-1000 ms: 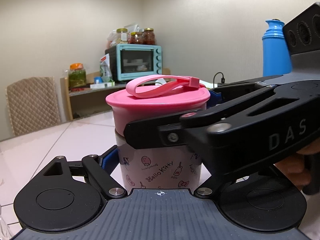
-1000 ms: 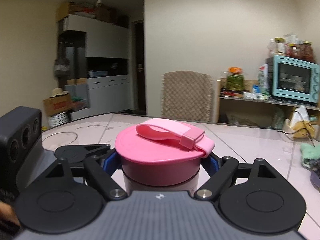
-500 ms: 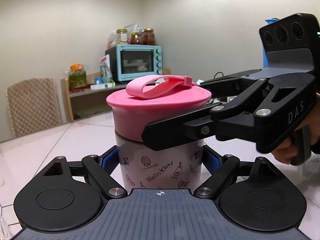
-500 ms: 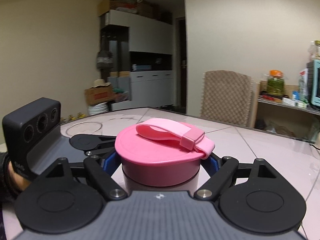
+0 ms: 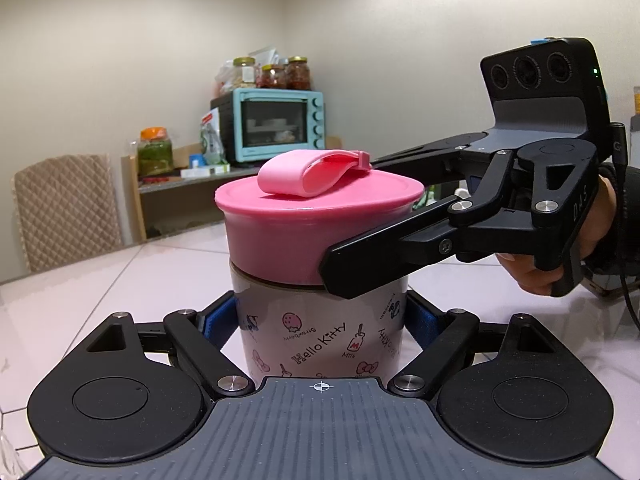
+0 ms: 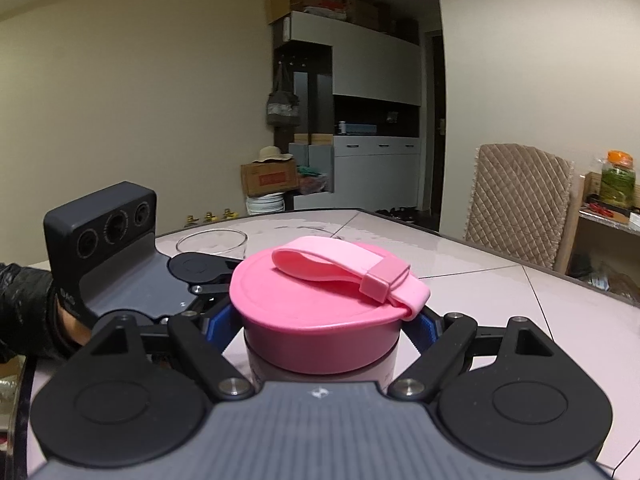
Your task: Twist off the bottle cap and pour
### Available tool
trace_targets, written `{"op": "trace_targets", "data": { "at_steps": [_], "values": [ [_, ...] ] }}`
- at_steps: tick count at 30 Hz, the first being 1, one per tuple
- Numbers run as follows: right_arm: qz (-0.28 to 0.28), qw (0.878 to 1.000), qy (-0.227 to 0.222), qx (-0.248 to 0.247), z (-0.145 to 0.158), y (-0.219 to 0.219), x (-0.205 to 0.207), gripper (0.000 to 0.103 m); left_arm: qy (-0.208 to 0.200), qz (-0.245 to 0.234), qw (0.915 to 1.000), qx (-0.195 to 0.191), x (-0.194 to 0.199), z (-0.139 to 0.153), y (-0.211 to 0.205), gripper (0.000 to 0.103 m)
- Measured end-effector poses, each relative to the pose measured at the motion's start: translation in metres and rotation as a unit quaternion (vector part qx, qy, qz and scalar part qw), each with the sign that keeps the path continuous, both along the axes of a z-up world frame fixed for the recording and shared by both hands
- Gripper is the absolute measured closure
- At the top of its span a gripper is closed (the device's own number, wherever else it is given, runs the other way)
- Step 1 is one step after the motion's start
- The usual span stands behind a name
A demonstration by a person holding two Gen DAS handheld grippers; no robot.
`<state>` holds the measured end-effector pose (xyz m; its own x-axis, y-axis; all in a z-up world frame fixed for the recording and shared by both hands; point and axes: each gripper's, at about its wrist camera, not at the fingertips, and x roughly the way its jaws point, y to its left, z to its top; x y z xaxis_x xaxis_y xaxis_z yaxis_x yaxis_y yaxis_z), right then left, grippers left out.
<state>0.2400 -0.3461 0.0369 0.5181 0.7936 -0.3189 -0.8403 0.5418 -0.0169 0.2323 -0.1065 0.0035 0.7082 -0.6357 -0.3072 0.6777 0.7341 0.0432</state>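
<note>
Standing upright on the pale tiled surface (image 5: pixel 120 280), the bottle (image 5: pixel 320 340) is seen at the centre of both views, its white body printed with small cartoon figures and lettering. Its body is clamped by the left gripper (image 5: pixel 320 320), whose blue-padded fingers (image 5: pixel 218 316) are pressed against the two sides low on the printed wall. The pink cap (image 5: pixel 316 228) is seated on top of the bottle, with a narrow dark seam visible where it meets the body. A pink loop strap (image 5: pixel 312 172) is laid flat across the top of the cap.

The cap is gripped by the right gripper (image 6: pixel 324 324), which is seen from the left wrist camera reaching in from the right, one black finger (image 5: pixel 384 260) laid against the near side of the cap and the other passing behind it. In the right wrist view the blue-padded fingers (image 6: pixel 424 324) are closed against both sides of the cap, just under its rim. The cap (image 6: pixel 320 304) is shown level, not lifted clear.

A drinking glass (image 6: pixel 212 244) is seen on the surface beyond the left gripper. Behind the bottle, a blue toaster oven (image 5: pixel 272 128) with jars on top is set on a shelf, and a quilted chair (image 5: pixel 68 208) is placed beside the surface.
</note>
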Motion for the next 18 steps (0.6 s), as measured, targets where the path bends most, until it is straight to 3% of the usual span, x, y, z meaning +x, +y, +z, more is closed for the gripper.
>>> {"op": "trace_targets", "data": {
  "at_steps": [9,18],
  "values": [
    [-0.051,0.999,-0.008,0.000,0.004,0.003,-0.016,0.011,0.000,0.000,1.0000,-0.002,-0.007,-0.003,0.007,0.014],
    [-0.155,0.988,-0.004,0.027,0.002,0.008,-0.035,0.006,0.002,-0.001,1.0000,-0.002,-0.006,-0.002,0.007,0.014]
  ]
}}
